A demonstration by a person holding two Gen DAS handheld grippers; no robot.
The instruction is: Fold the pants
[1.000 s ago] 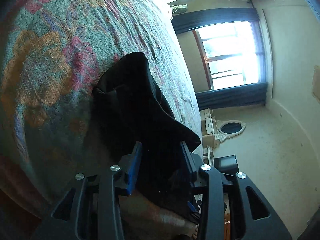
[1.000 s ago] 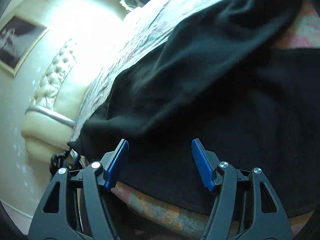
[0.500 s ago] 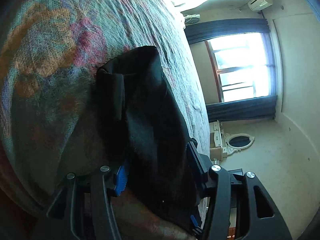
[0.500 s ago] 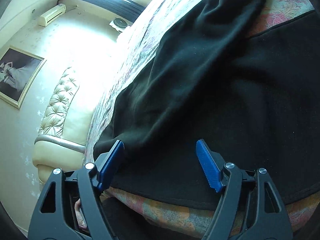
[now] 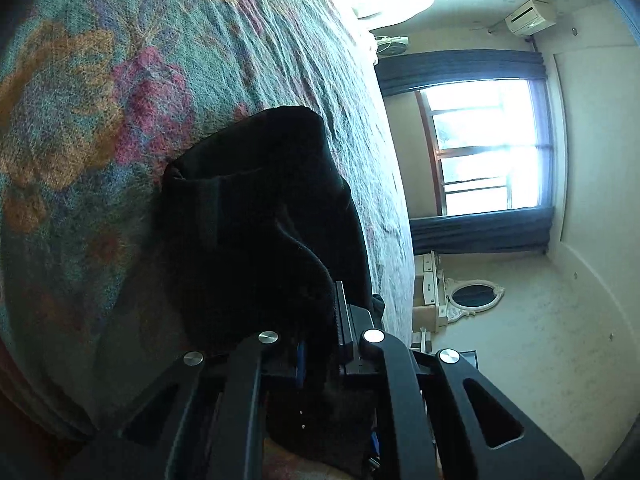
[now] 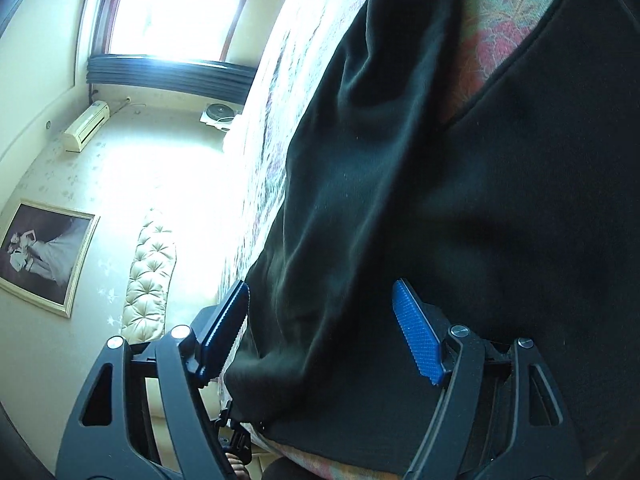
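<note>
Black pants lie on a floral bedspread. In the left wrist view my left gripper is shut on a bunched edge of the pants, and the cloth hides most of the pads. In the right wrist view the pants spread wide, with one leg folded over the other. My right gripper is open, its blue pads on either side of the pants' near edge, over the cloth.
The bed's near edge runs just under both grippers. A tufted headboard and a framed picture are on the wall. A window with dark curtains and a white dresser with an oval mirror stand beyond the bed.
My left gripper has closed on the pants' edge. My right gripper has stayed open and swung along the near edge, so the view has rotated towards the window.
</note>
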